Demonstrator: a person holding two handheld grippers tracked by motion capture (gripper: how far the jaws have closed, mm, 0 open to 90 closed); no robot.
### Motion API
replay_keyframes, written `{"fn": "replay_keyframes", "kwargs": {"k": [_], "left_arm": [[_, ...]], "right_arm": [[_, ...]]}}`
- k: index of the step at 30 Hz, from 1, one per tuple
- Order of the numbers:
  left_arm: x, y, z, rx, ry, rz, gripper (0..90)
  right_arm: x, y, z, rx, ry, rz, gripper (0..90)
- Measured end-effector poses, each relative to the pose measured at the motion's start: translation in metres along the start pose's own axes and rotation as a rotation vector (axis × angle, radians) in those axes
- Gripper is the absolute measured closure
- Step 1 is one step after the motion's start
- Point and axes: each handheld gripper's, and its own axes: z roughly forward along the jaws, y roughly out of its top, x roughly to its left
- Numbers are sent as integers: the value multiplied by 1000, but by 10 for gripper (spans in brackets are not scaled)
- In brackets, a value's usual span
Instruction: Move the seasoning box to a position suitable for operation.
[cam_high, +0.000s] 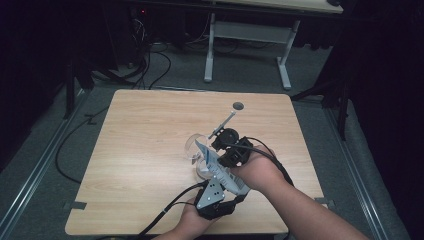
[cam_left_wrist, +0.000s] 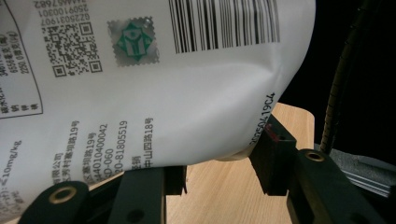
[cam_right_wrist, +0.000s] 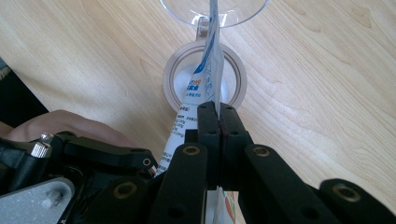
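Both grippers on one white printed pouch (cam_high: 210, 159), held up over a clear stemmed glass (cam_high: 196, 146) near the bench's (cam_high: 140, 150) middle, toward the near edge. Right gripper (cam_right_wrist: 218, 116) pinched tight on the pouch's thin edge. Left gripper (cam_left_wrist: 219, 170) part-open, its jaws clasping the pouch's bulging body.

A lab or recording room. Black curtains (cam_high: 385, 75) surround a wooden counter (cam_high: 150, 150). Cables (cam_high: 150, 65) trail across grey carpet (cam_high: 65, 135).

Sachet (cam_high: 209, 159) over glass (cam_high: 194, 148) on table (cam_high: 140, 150), between both tools
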Motion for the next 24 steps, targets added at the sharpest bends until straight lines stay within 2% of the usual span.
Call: {"fn": "replay_keyframes", "kwargs": {"k": [24], "left_arm": [[0, 0, 0, -3, 1, -1, 607]], "right_arm": [[0, 0, 0, -2, 0, -5, 900]]}}
